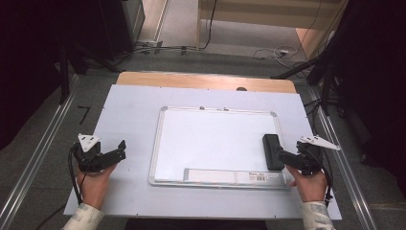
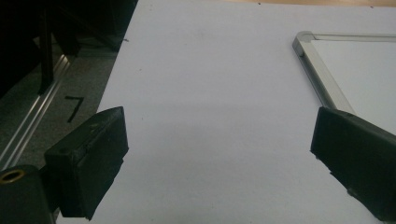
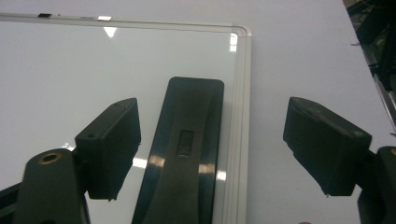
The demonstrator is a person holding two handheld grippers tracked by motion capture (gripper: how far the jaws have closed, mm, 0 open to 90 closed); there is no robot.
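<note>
Two claws are seen at the near edge of the counter (image 1: 129, 103), which is covered by a pale sheet. The right claw (image 3: 212, 149) is held wide open, its two black jaws standing on either side of a black oblong plastic eraser (image 3: 187, 154); a clear gap is left between each jaw and the eraser's sides, so nothing is gripped or touched by them as far as can be told. In the high view the right claw (image 1: 283, 156) is seen at the eraser's near end, with the person's right hand (image 1: 309, 184) behind it.

The eraser (image 1: 273, 151) is lain flat on the right-hand part of a white rectangular whiteboard with a silver metal frame (image 1: 158, 139), just beside the frame's right rail. Its long axis is run from the near side of the counter towards the far side, roughly parallel to that rail, and its rounded far end is pointed away from the person.

The left claw (image 2: 219, 144) is also held wide open, with only bare counter between its jaws and nothing held. It is kept well apart from the eraser, left of the whiteboard's left rail (image 2: 322, 79).
</note>
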